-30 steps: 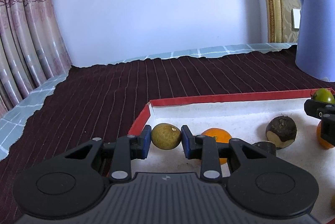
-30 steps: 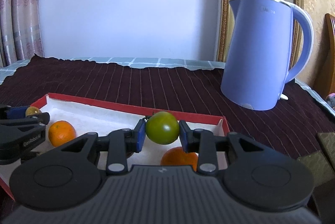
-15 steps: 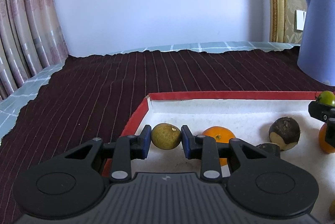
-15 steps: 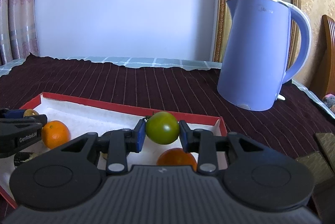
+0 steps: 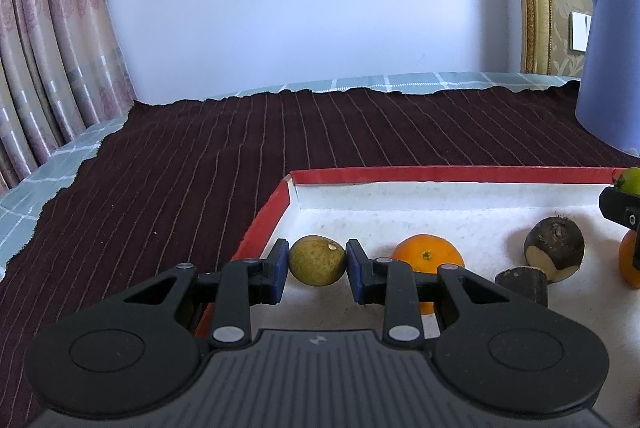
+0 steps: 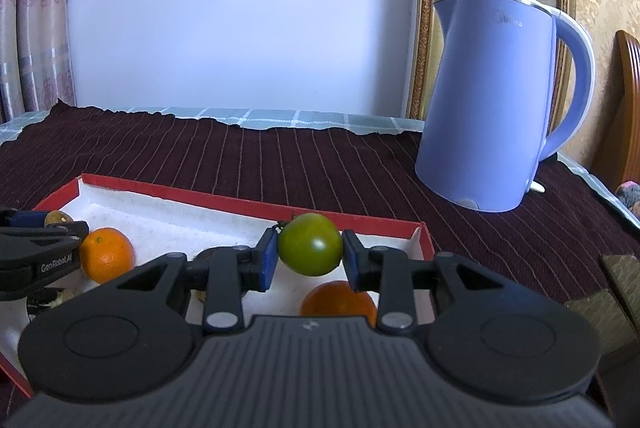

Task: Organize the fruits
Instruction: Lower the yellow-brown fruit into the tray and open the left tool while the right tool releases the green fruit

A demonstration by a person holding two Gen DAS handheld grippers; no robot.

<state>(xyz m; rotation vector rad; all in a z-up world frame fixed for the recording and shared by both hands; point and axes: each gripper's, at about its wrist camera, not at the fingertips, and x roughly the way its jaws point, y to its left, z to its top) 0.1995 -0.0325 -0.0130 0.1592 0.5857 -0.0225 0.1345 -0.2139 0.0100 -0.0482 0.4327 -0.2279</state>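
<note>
A shallow tray (image 5: 440,174) with a red rim and white lining lies on the dark striped cloth. My left gripper (image 5: 317,265) is shut on a small olive-yellow fruit (image 5: 317,260) just inside the tray's left wall. Behind its right finger sits an orange (image 5: 427,255). A dark brown root-like fruit (image 5: 554,248) and a dark stub (image 5: 520,280) lie further right. My right gripper (image 6: 310,256) is shut on a green tomato (image 6: 310,244), held above another orange (image 6: 340,302) near the tray's right end (image 6: 424,240). The left gripper's fingers (image 6: 40,252) show at the left edge there.
A tall lavender-blue electric kettle (image 6: 496,100) stands on the cloth behind and right of the tray. A gold picture frame (image 6: 424,12) and curtains (image 5: 48,40) back the table. A brownish block (image 6: 620,288) sits at the right edge. Bare cloth (image 5: 180,168) spreads left of the tray.
The left wrist view has swung a little, so the tray and kettle sit further right in it. Both grippers keep their fruits; the right one has hardly moved.
</note>
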